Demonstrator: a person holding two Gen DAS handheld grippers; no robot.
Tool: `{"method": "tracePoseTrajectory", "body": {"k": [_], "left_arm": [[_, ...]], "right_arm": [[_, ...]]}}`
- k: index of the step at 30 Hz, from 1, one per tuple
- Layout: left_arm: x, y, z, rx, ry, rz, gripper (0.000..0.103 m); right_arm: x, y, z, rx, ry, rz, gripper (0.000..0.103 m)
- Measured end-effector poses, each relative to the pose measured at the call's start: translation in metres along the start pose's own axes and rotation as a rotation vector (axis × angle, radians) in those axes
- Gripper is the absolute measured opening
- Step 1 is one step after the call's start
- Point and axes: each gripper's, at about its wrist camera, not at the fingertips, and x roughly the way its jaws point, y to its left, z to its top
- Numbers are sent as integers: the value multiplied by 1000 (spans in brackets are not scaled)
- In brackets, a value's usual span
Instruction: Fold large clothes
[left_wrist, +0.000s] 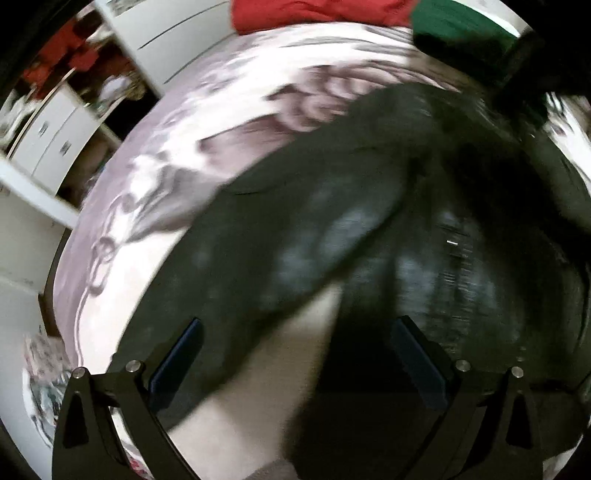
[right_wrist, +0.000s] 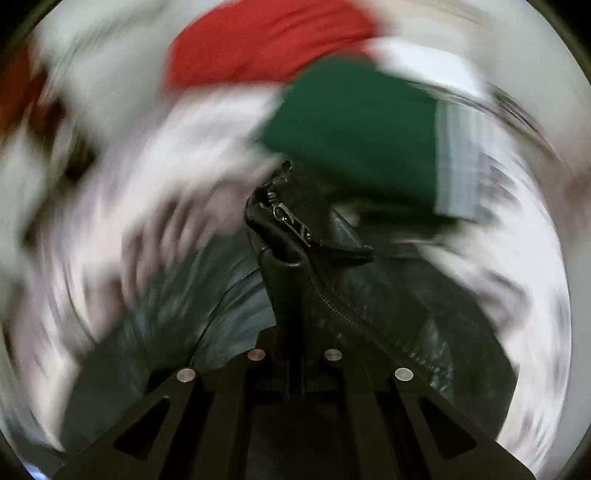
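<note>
the black zip-up jacket (left_wrist: 295, 229) lies spread over a bed with a pale patterned bedspread (left_wrist: 177, 147), blurred in both views. the left hand-held gripper (left_wrist: 295, 354) hangs above it with its jaws wide apart and nothing between them; the dark cloth lies below and ahead of its fingers, not touching them. the right hand-held gripper (right_wrist: 295, 291) is clamped tight on a fold of the jacket (right_wrist: 325, 295) beside its zipper (right_wrist: 291, 218), and the pinched cloth stands up between the fingers with the zip pull just past the tips. beyond the jacket lie a red garment (right_wrist: 266, 44) and a green garment (right_wrist: 362, 125), the green one nearer the pinched fold.
</note>
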Motion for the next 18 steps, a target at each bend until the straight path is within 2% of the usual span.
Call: {"method": "tracePoseTrajectory", "body": {"k": [1, 4, 6, 7, 9, 10, 11, 12, 14, 15, 16, 17, 18], "left_arm": [[2, 9, -2, -11, -2, 3, 103], [10, 28, -4, -24, 17, 11, 103], [7, 30, -14, -33, 37, 8, 103], [9, 34, -17, -38, 46, 7, 103], [10, 44, -22, -49, 60, 6, 103], [8, 47, -25, -52, 65, 6, 103], [9, 51, -26, -61, 75, 6, 103], [8, 55, -26, -69, 80, 7, 103], [8, 63, -26, -91, 95, 9, 103], [8, 65, -25, -98, 100, 8, 103], [8, 68, -25, -109, 104, 7, 103], [8, 70, -24, -118, 108, 6, 103], [9, 73, -24, -129, 119, -2, 103]], "right_arm": [[23, 39, -1, -100, 36, -10, 3], [66, 92, -20, -230, 113, -13, 3], [71, 98, -29, -214, 139, -22, 5], [68, 93, -33, -176, 149, 10, 8], [47, 64, -42, -10, 180, 124, 24], [34, 46, -50, 74, 178, 171, 50], [16, 23, -63, 174, 164, 206, 68], [-3, -2, -79, 260, 149, 212, 69], [-32, -48, -114, 419, 143, 157, 69], [-42, -69, -130, 484, 143, 110, 69], [-53, -93, -159, 561, 157, 13, 69], [-55, -113, -173, 600, 177, -46, 69], [-50, -132, -198, 652, 227, -102, 69]]}}
